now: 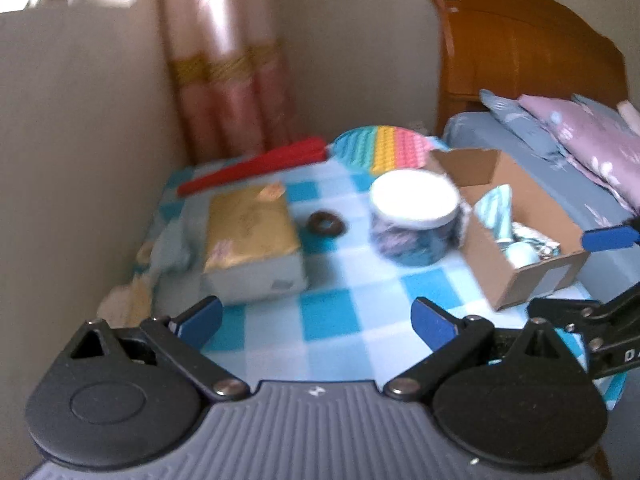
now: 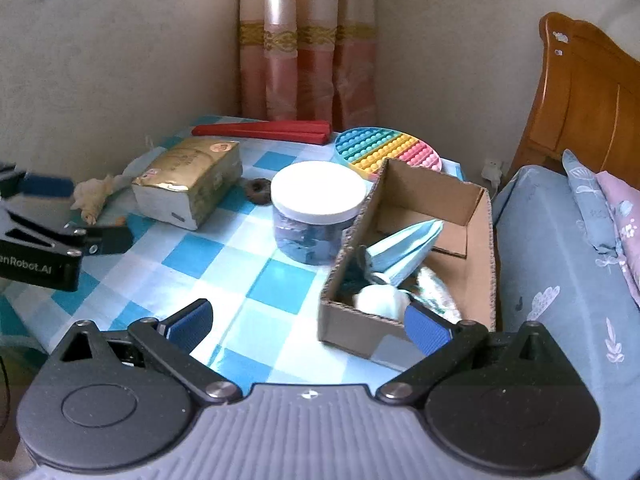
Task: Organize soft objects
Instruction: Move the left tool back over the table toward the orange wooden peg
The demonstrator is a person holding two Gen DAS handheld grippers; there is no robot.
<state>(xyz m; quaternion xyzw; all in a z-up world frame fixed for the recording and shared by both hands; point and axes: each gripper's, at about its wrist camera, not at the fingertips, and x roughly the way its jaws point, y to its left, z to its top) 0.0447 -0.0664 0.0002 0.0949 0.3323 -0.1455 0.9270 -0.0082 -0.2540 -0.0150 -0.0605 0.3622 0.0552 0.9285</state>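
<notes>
While its jaws stand spread wide with nothing between them, the left gripper (image 1: 316, 322) appears in the left wrist view above a table under a blue-and-white checked cloth (image 1: 324, 312). Beyond its left finger lies a gold-topped tissue pack (image 1: 252, 240); straight ahead between the fingers sits a small dark ring (image 1: 326, 224), and beyond the right finger stands a white-lidded jar (image 1: 416, 216), just beside a cardboard box (image 1: 532, 276) holding a folded striped blue cloth (image 1: 496, 210). A red folded fan (image 1: 256, 166) and a rainbow bubble mat (image 1: 384, 148) lie farthest ahead. The right gripper (image 1: 600, 272) enters at the far right edge, over the box's near corner. In the right wrist view, the right gripper (image 2: 308, 326) is likewise fully open and empty, its right finger overlapping the near end of the box (image 2: 472, 216), inside which lie the striped cloth (image 2: 404, 252) and a pale rolled item (image 2: 380, 300). The jar (image 2: 318, 208) stands ahead between the fingers, touching the box's left wall. The tissue pack (image 2: 192, 180) and a crumpled cream scrap (image 2: 94, 196) lie beyond the left finger, where the left gripper (image 2: 80, 212) shows open.
</notes>
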